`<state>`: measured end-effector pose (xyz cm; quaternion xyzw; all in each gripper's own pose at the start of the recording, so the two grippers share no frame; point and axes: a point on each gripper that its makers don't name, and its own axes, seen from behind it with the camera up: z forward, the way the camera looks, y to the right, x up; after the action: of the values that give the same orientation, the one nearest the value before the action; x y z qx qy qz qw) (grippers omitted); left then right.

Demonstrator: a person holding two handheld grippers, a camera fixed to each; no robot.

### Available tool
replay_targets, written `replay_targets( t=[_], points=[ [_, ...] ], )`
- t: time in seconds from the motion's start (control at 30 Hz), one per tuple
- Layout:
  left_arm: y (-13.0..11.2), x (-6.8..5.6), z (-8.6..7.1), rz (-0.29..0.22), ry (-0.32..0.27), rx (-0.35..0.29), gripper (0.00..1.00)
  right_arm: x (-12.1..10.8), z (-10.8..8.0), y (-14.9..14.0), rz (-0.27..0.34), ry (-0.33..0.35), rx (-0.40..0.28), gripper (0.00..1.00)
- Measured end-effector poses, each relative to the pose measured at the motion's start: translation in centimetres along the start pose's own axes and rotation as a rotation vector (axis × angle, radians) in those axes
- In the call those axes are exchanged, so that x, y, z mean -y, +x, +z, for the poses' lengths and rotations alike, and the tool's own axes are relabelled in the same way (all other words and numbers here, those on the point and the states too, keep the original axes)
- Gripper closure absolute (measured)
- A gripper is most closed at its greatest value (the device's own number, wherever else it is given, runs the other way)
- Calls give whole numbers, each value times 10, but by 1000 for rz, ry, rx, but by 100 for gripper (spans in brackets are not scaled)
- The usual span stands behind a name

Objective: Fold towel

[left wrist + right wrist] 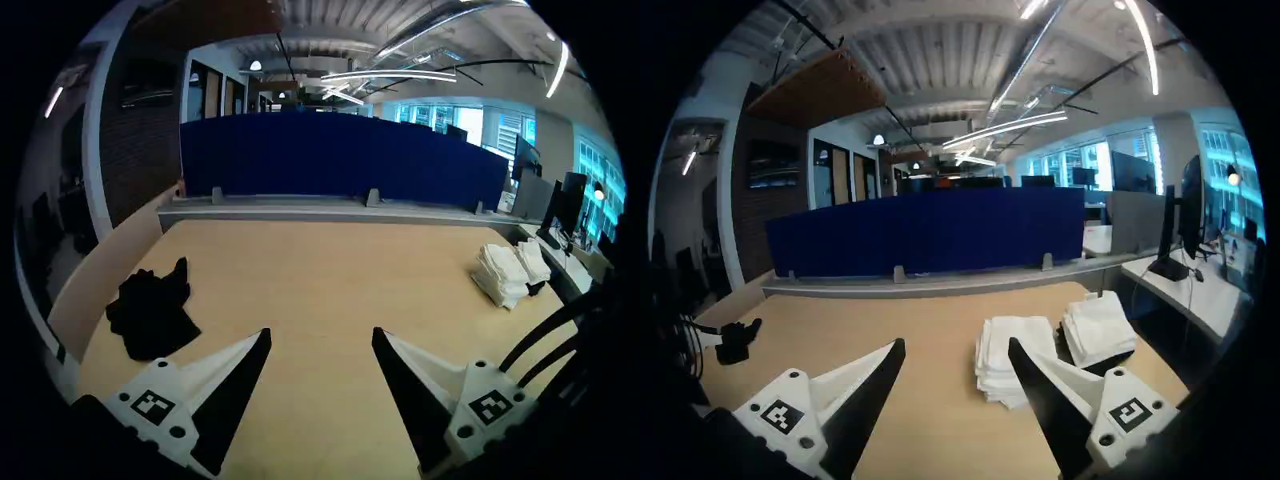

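a crumpled black towel [152, 316] lies at the left of the wooden table [336, 264]; the left gripper [320, 330] hangs released at bottom centre, holding nothing; folded white towel stacks [508, 272] sit at the right. in the right gripper view the right gripper [956, 341] is likewise spread and empty, facing those stacks. likely risk: pinching the bunched heap mid-mass rather than at a corner would lift a lump. no readable writing, just square coded tags [152, 406] on the gripper bodies.
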<state>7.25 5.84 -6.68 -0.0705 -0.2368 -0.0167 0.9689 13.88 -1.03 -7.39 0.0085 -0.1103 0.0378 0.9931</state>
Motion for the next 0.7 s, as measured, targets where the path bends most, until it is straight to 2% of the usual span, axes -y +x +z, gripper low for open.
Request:
replay_targets(
  t=[0.17,0.3,0.5,0.7],
  points=[
    [19,-3,-1,4,-15,-95,7,7,1,6,-13,12,-29,0],
    [35,-2,-2,11,-18,-177,7,15,5,6,-25,14,-26,0],
    [45,6,0,50,21,-245,7,23,12,6,-27,19,-34,0],
    [52,8,0,37,21,-288,7,35,18,2,-30,34,-23,0]
  ],
)
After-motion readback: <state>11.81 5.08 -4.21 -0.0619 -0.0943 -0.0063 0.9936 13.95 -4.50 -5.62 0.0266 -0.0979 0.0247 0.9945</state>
